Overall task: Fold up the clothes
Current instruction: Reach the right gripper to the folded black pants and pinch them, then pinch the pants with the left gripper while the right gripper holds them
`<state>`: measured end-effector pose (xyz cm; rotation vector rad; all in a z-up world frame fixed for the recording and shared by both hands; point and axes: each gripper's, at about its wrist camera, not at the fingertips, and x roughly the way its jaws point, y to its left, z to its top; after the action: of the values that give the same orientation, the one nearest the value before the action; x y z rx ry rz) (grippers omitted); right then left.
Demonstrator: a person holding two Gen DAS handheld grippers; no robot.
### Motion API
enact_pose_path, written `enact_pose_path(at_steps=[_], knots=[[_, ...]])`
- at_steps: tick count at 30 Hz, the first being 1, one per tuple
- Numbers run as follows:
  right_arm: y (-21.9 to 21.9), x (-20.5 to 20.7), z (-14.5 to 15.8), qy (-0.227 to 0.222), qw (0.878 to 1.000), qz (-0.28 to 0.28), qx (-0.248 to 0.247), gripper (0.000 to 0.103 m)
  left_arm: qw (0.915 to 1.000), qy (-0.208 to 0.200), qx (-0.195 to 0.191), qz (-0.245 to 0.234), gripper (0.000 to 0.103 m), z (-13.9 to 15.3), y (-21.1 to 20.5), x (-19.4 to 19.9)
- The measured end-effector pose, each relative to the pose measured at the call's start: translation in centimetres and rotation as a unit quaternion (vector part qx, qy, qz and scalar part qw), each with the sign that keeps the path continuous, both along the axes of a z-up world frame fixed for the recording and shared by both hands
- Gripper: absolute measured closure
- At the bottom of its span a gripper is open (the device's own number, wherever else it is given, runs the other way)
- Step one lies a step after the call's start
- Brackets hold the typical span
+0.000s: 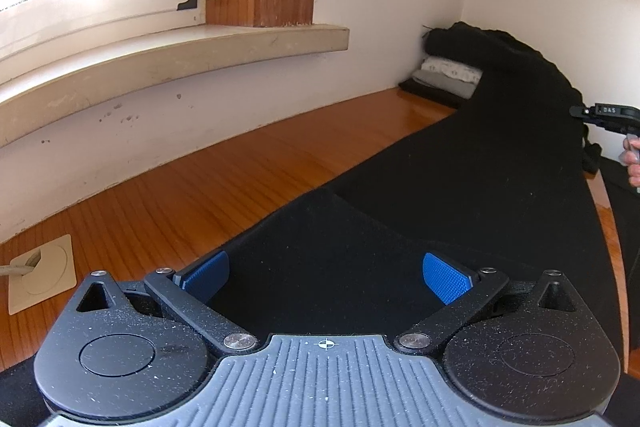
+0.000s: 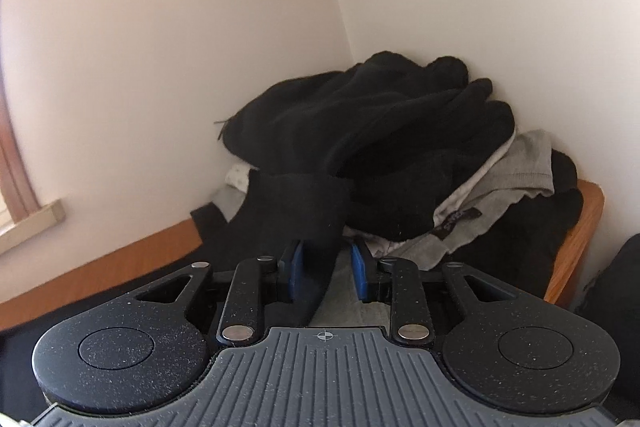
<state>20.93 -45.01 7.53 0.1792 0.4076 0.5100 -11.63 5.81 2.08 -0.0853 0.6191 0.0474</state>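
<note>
1. Two views, taken in turn. From the left wrist: a long black garment (image 1: 460, 187) lies stretched flat along the wooden table (image 1: 180, 195), running from just under the camera back toward the heap of clothes (image 1: 460, 43) in the wall corner. It looks laid out at full length so it can be folded end to end.
2. The left gripper (image 1: 326, 277) hangs low over the near end of the cloth, tilted downward, its blue pads (image 1: 444, 279) spread wide with nothing pinched between them: released, poised above the fabric, apparently to pin or take that end.
3. At the right edge of this view the right gripper (image 1: 600, 117) and the person's hand (image 1: 634, 163) sit at the garment's far side.
4. From the right wrist: the right gripper (image 2: 326, 265) points nearly level toward the corner pile, jaws drawn narrow around a strip of the black garment (image 2: 296, 211). The cloth touches the left pad, while a gap shows at the right pad (image 2: 358, 269), so I cannot tell whether it is truly clenched.
</note>
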Motion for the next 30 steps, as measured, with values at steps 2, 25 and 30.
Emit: enact_pose_path(at_steps=[2, 25, 30], knots=[[0.2, -0.4, 0.2, -0.010, 1.000, 0.006, 0.004, 0.095, 1.0000, -0.003, 0.000, -0.001, 0.000, 0.1, 0.0, 0.0], [17.0, -15.6, -1.3, -0.010, 0.942, 0.334, -0.031, 0.100, 0.9999, -0.010, -0.005, 0.004, 0.000, 0.4, 0.2, -0.1], [17.1, -16.0, -2.6, -0.003, 0.938, 0.343, -0.046, 0.100, 0.9998, -0.012, -0.013, 0.004, 0.000, 0.4, 0.4, -0.1]])
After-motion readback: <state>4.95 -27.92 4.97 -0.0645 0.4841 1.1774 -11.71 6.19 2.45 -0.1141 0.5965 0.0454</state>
